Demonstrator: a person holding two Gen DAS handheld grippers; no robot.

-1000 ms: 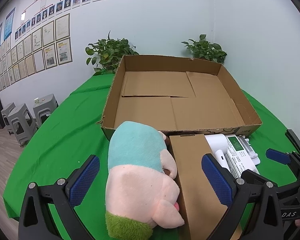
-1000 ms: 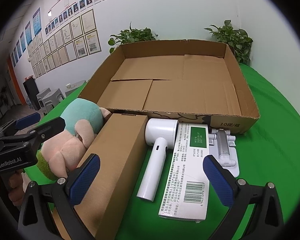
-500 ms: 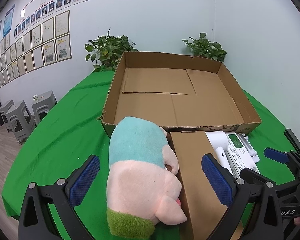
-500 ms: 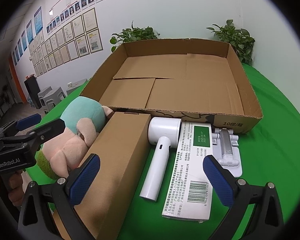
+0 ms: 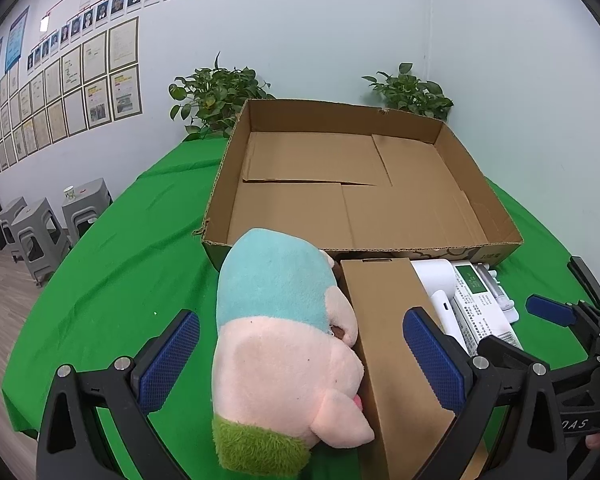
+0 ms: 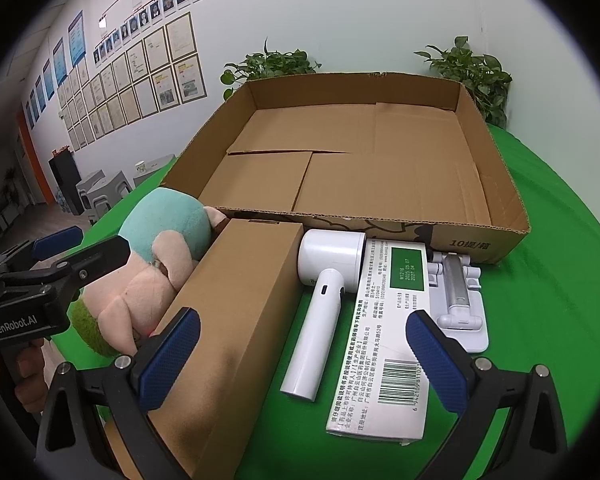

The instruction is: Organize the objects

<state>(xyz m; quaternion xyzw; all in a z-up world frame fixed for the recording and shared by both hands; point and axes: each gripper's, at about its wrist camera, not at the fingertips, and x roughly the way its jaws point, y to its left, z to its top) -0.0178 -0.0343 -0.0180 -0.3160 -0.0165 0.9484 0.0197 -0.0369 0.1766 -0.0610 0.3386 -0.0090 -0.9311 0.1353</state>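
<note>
Both sets of jaws stand spread wide and hold nothing. The left gripper (image 5: 300,360) straddles the pink-and-teal plush pig toy (image 5: 284,340); the right gripper (image 6: 304,356) hangs over the white handheld hair dryer (image 6: 320,304) and the white-and-green printed carton (image 6: 384,340).

Over the last second both views have pulled back slightly, so neither gripper has closed in on a pick.

All items sit on the green tablecloth (image 5: 112,264), just near of the large open brown cardboard tray (image 5: 452,152), which holds nothing. The long brown cardboard box (image 6: 240,320) touches the plush's right side; the white folding stand (image 6: 460,304) lies far right. Judging from this, organizing has barely begun.
</note>
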